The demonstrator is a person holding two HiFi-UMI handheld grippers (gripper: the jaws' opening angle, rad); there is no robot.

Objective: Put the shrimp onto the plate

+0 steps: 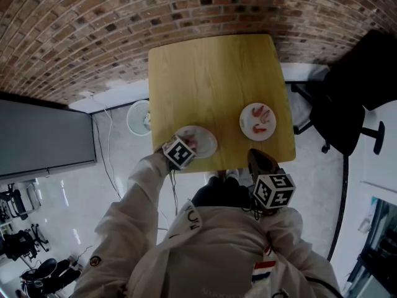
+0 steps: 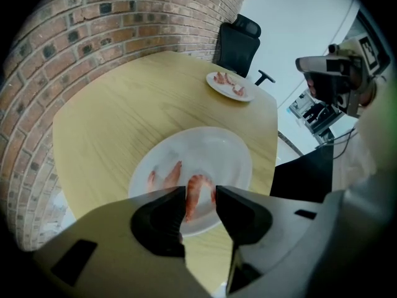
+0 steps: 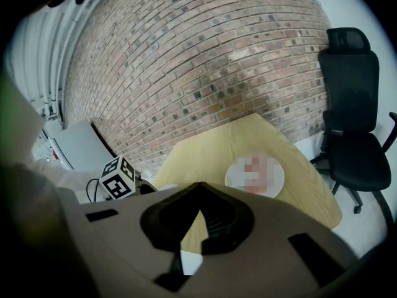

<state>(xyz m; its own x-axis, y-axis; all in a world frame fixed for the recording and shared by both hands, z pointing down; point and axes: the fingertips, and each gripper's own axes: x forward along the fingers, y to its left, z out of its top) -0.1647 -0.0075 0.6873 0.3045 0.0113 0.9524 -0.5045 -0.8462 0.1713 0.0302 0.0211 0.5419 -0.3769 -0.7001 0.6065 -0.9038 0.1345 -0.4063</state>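
On the wooden table [image 1: 211, 79] stand two white plates. The near-left plate [image 1: 206, 143] [image 2: 211, 151] holds two pink shrimp. One shrimp [image 2: 170, 176] lies loose on it. My left gripper [image 1: 188, 144] [image 2: 200, 194] points steeply down over this plate, shut on the other, curled shrimp [image 2: 195, 193], which fills the gap between the jaw tips. The right plate [image 1: 247, 121] [image 2: 218, 85] [image 3: 234, 177] carries several shrimp [image 1: 260, 120]. My right gripper [image 1: 256, 159] [image 3: 198, 188] hangs over the table's front right edge, shut and empty.
A brick wall [image 1: 124, 23] runs behind the table. A black office chair [image 1: 347, 104] [image 3: 350, 123] stands to the right. A white fan [image 1: 139, 118] sits on the floor at the table's left, beside a grey cabinet [image 1: 43, 135].
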